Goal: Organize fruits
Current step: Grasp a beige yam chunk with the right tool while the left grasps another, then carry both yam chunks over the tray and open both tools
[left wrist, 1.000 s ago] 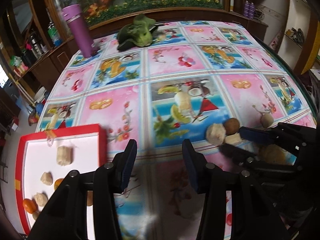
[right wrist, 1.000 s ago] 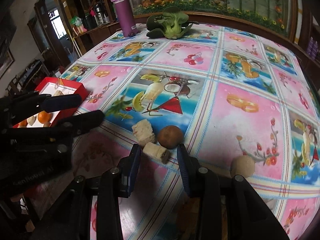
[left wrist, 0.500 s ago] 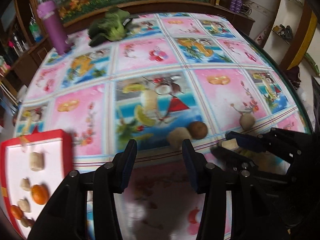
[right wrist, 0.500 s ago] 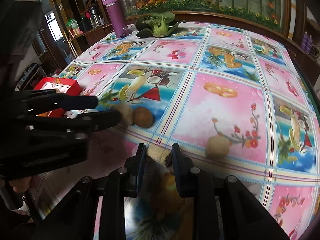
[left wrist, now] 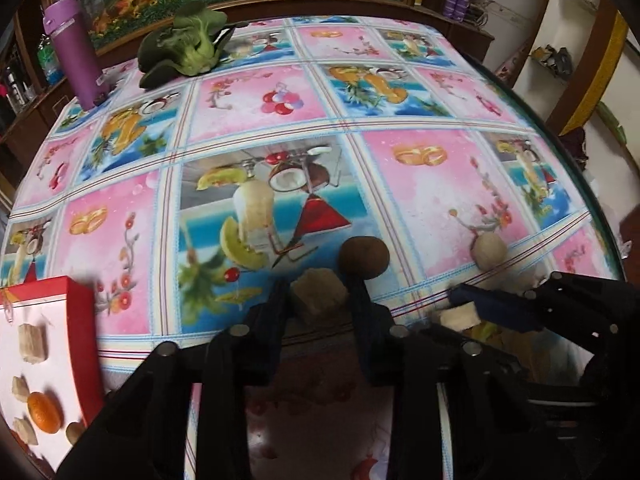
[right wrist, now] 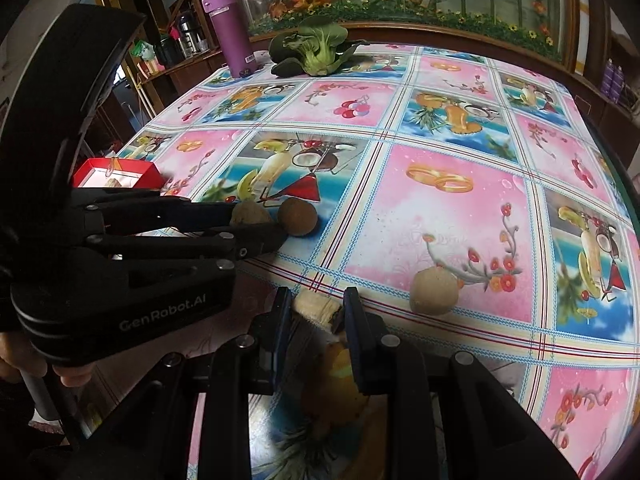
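My left gripper [left wrist: 317,285] is closing on a beige fruit chunk [left wrist: 318,299] on the tablecloth, and both pads touch its sides. A brown round fruit [left wrist: 364,258] lies just past the right finger. The right wrist view shows the same left gripper [right wrist: 260,224] around that chunk [right wrist: 250,213], beside the brown fruit [right wrist: 298,218]. My right gripper [right wrist: 318,296] is shut on a pale cut fruit piece [right wrist: 316,305] near the table's front edge. A pale round fruit [right wrist: 434,292] lies free to its right. The red tray [left wrist: 82,320] at the left holds several fruit pieces.
A purple flask [left wrist: 78,64] and a leafy green vegetable [left wrist: 188,50] stand at the far side of the table. The table's rounded edge [left wrist: 576,168] curves along the right. A hand [right wrist: 68,376] holds the left gripper's handle.
My left gripper moved right and down to the beige chunk and narrowed around it. My right gripper closed on the pale piece a second ago and has stayed still since.
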Demonstrator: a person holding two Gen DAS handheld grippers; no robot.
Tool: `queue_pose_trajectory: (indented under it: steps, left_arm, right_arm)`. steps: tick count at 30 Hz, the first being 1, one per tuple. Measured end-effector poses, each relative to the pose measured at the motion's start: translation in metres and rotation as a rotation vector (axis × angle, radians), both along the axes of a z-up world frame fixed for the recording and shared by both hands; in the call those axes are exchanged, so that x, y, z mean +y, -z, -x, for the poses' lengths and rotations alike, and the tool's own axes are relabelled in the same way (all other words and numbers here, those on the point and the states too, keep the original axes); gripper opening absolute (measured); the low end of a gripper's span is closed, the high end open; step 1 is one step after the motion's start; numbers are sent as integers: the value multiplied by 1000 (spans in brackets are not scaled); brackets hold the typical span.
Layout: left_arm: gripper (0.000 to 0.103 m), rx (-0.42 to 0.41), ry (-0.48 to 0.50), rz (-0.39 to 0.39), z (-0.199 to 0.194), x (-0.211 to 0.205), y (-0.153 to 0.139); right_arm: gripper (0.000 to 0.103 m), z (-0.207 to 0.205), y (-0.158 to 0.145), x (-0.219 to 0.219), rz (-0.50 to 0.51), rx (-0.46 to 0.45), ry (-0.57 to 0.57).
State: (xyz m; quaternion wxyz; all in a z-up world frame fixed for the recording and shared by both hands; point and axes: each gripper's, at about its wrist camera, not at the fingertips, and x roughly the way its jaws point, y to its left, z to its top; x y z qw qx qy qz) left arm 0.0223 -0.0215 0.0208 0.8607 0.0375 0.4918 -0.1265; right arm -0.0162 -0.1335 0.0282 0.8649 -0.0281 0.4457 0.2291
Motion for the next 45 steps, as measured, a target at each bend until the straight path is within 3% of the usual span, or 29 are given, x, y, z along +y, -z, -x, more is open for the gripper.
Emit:
queue_pose_trajectory:
  steps: [7, 12, 19, 26, 35, 45]
  left_arm:
    - [32, -40, -19, 25, 8, 6, -8]
    - [32, -122, -74, 26, 39, 34, -36]
    - [32, -213, -243, 17, 108, 122, -62]
    - [32, -225, -444, -49, 145, 219, -61]
    - [32, -141, -532, -118, 108, 308, -45]
    - [32, -14, -511, -57, 79, 329, -19]
  right_arm:
    - [25, 8, -11, 7, -6, -5, -1]
    - [25, 18, -35, 38, -17, -56, -65]
    - [25, 35, -59, 128, -57, -105, -224]
    - [25, 49, -53, 211, -94, -35, -356]
    - [24, 60, -26, 286, -39, 36, -473]
    - [26, 55, -4, 308, 22, 63, -486]
